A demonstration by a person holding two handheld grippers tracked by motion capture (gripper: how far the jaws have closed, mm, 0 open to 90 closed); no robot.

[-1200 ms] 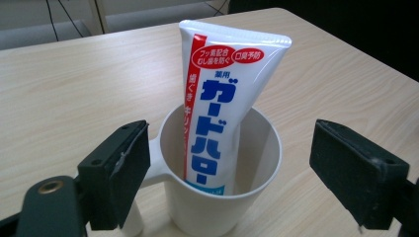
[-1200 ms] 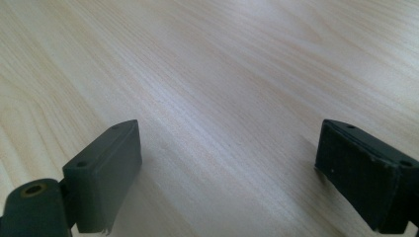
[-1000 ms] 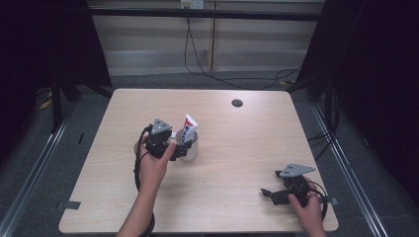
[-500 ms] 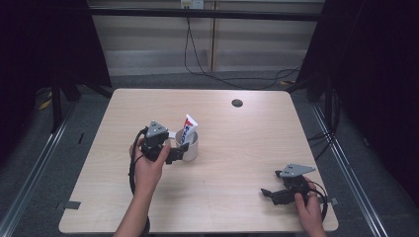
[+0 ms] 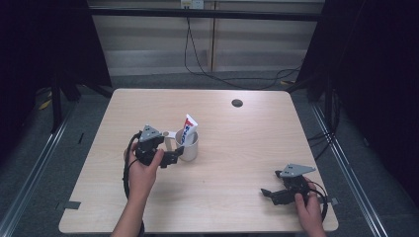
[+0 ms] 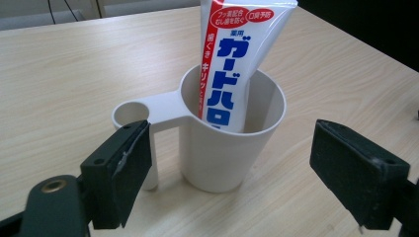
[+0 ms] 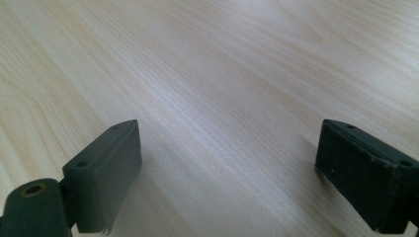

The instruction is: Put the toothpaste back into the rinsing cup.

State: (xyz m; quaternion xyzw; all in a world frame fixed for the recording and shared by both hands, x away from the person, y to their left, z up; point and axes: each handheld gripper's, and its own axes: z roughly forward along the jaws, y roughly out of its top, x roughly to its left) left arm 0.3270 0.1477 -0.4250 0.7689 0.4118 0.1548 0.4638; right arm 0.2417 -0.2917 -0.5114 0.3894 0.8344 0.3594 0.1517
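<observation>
A white cup (image 5: 189,146) with a side handle stands upright a little left of the table's middle. A white toothpaste tube (image 5: 188,129) with red and blue print stands in it and leans against the rim. My left gripper (image 5: 170,152) is just left of the cup, open, jaws pointing at it and touching nothing. In the left gripper view the cup (image 6: 232,143) and the tube (image 6: 232,64) stand just beyond my open left gripper (image 6: 232,165), the handle (image 6: 143,111) toward the left jaw. My right gripper (image 5: 269,194) rests open near the front right corner, and in its own view my right gripper (image 7: 227,158) has bare wood between the jaws.
The light wooden table (image 5: 247,143) has a small dark round hole (image 5: 237,103) near its far edge. Cables hang behind the table against the wall. Dark floor surrounds the table on all sides.
My left gripper has drawn back to the left, away from the cup. The cup and tube have stayed put, and the right gripper has hardly moved.
</observation>
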